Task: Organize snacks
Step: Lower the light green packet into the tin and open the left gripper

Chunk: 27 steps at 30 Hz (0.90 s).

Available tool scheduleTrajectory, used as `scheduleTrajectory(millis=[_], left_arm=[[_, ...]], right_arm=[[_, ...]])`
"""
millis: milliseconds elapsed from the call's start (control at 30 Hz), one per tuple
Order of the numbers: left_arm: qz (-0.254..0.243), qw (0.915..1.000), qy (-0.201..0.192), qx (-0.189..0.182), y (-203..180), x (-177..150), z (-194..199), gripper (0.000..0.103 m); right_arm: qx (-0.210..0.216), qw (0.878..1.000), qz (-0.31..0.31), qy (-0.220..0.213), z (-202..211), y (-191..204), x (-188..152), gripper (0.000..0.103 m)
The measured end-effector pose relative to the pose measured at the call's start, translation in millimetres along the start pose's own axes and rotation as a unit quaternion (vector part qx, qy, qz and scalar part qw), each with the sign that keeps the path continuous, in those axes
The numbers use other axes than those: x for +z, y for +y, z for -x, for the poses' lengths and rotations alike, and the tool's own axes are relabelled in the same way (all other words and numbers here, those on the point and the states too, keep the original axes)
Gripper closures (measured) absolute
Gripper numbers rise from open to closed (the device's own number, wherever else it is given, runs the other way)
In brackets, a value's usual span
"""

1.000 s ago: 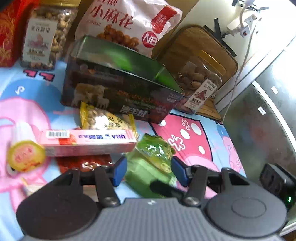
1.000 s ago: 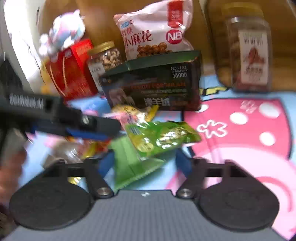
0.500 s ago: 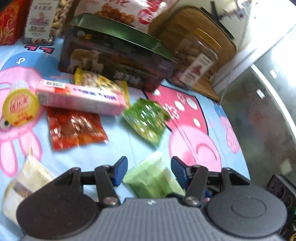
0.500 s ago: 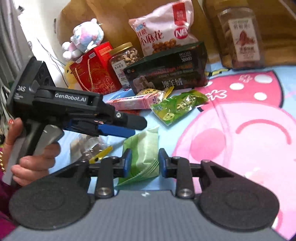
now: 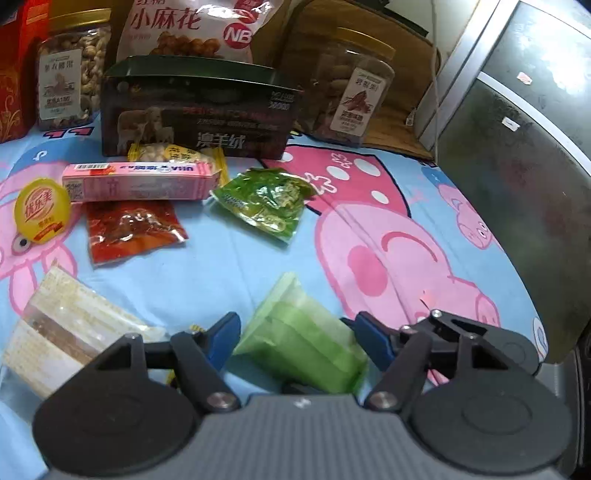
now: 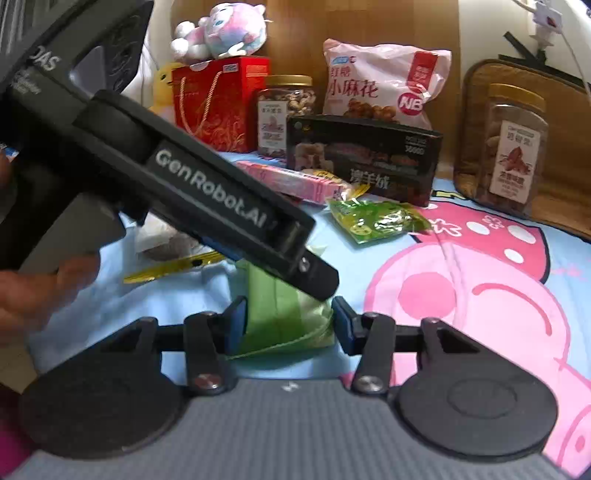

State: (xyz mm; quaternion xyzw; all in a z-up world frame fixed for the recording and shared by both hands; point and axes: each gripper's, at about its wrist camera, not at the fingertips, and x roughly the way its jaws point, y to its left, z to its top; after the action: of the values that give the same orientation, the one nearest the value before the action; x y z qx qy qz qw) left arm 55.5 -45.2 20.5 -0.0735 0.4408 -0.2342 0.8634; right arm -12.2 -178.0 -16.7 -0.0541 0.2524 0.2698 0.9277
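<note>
A pale green snack packet (image 5: pixel 303 339) lies on the cartoon sheet between the open fingers of my left gripper (image 5: pixel 295 332). In the right wrist view the same packet (image 6: pixel 280 314) sits between the fingers of my right gripper (image 6: pixel 288 317), which stand apart on either side of it. The left gripper's black body (image 6: pixel 207 192) crosses above the packet there. Further back lie a shiny green packet (image 5: pixel 262 203), a red packet (image 5: pixel 129 229), a pink box (image 5: pixel 140 181), a yellow jelly cup (image 5: pixel 40 210) and a wafer packet (image 5: pixel 62 328).
At the back stand a dark box (image 5: pixel 195 122), two nut jars (image 5: pixel 70 81) (image 5: pixel 351 99), a pink bag (image 5: pixel 188 29) and a red gift bag (image 6: pixel 218 103). A dark panel (image 5: pixel 517 166) borders the sheet on the right. A yellow wrapper (image 6: pixel 173 266) lies at the left.
The right gripper's fingers have spread apart from the pale green packet. The left gripper has drawn back and now straddles that packet, its body crossing the right wrist view.
</note>
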Motion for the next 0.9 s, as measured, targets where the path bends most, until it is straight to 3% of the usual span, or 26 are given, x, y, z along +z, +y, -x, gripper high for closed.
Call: scheduleTrajectory(millis=[100,233,367,500,700,800,900], left_arm=[[0.014,0.9996,-0.012,-0.022,5.9,1.7,4.9,0.040],[0.020,0.9964,-0.055,-0.062,9.3,13.7,26.2,0.040],[0.014,0.9934,-0.091,-0.068,15.1,35.1,39.0,0.040],[0.017,0.9908,-0.122,-0.056,33.1,75.3,46.8,0.040],[0.049,0.9884,-0.141,-0.027,84.2,156.9,28.9,0.039],[0.071,0.9879,-0.138,0.002,106.6,189.1,9.1,0.039],[0.095,0.9877,-0.123,0.022,128.7,206.1,-16.3,0.039]], right_arm=[[-0.013,1.000,-0.011,-0.022,7.9,-0.5,4.2,0.052],[-0.042,0.997,0.010,-0.063,17.7,7.6,19.3,0.052],[-0.053,0.994,0.033,-0.089,7.4,7.9,45.5,0.052],[-0.041,0.992,0.038,-0.111,-23.0,-5.4,86.0,0.052],[0.020,0.995,-0.053,-0.083,-97.5,-52.2,156.4,0.052],[0.032,0.995,-0.070,-0.063,-132.2,-63.5,175.1,0.051],[0.016,0.996,-0.067,-0.053,-160.4,-65.5,179.4,0.048]])
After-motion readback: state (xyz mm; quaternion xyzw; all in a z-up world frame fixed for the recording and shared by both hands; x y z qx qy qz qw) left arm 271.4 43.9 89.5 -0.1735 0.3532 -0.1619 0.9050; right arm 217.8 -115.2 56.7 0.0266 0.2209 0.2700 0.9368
